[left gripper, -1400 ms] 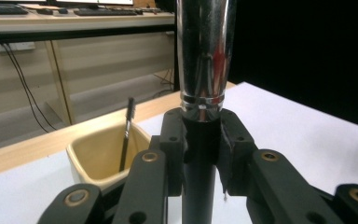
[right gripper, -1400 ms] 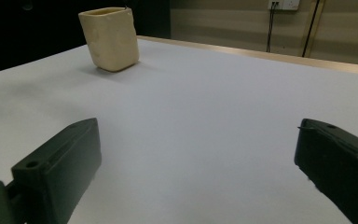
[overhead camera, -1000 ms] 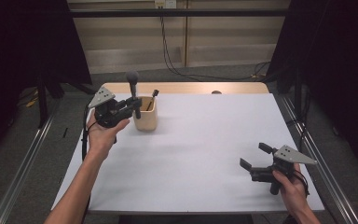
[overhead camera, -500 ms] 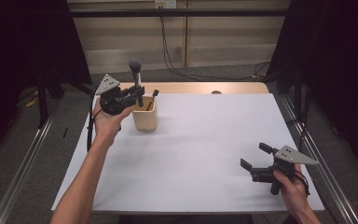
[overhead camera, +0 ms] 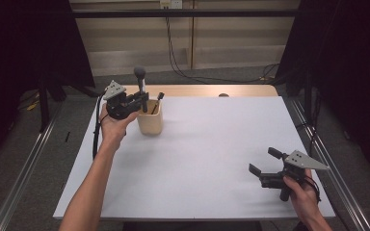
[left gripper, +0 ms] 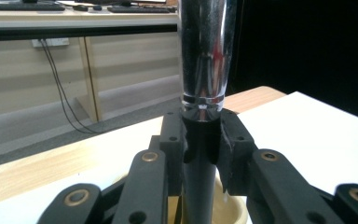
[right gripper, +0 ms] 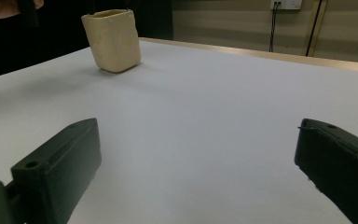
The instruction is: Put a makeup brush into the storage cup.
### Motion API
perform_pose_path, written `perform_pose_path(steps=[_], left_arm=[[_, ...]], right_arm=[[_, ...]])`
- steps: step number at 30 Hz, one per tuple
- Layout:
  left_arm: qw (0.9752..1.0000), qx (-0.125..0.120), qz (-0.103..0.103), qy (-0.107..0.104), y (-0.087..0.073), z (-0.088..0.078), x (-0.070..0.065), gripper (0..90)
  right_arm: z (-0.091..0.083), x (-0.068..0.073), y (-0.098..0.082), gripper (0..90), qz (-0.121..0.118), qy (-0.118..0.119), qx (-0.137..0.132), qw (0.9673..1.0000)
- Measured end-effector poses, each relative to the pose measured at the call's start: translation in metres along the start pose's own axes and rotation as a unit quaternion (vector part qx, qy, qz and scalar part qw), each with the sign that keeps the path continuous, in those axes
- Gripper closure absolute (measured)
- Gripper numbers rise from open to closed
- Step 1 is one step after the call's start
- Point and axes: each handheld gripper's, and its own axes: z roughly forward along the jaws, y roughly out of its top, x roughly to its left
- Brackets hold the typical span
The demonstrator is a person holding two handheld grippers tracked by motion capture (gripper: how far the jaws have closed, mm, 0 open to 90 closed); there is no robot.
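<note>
**Listener:** What is my left gripper doing?

**Operator:** I have the left gripper clamped on a tall utensil, its jaws pressed against the dark lower shaft. In the left gripper view the utensil rises upright between the jaws, shiny metal above a dark stem, and the left gripper grips just below the metal sleeve. It stands right over the cream holder, and its lower end runs down toward the holder's mouth.

**Listener:** What else is in the holder?

**Operator:** A second dark-tipped stick leans out of it, on the side away from my left hand.

**Listener:** And the right gripper?

**Operator:** I hold the right gripper well apart from the holder, low over the white table, jaws spread wide with nothing between them. In the right gripper view the holder stands far off.
</note>
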Motion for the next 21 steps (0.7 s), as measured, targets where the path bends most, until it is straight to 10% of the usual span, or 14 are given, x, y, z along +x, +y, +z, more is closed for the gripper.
perform_pose_path(steps=[21], left_arm=[[0.9993, 0.033, 0.017, 0.002, -0.027, 0.013, 0.001, 74.6]], right_arm=[[0.001, 0.000, -0.001, 0.3, 0.001, 0.001, 0.000, 1.0000]])
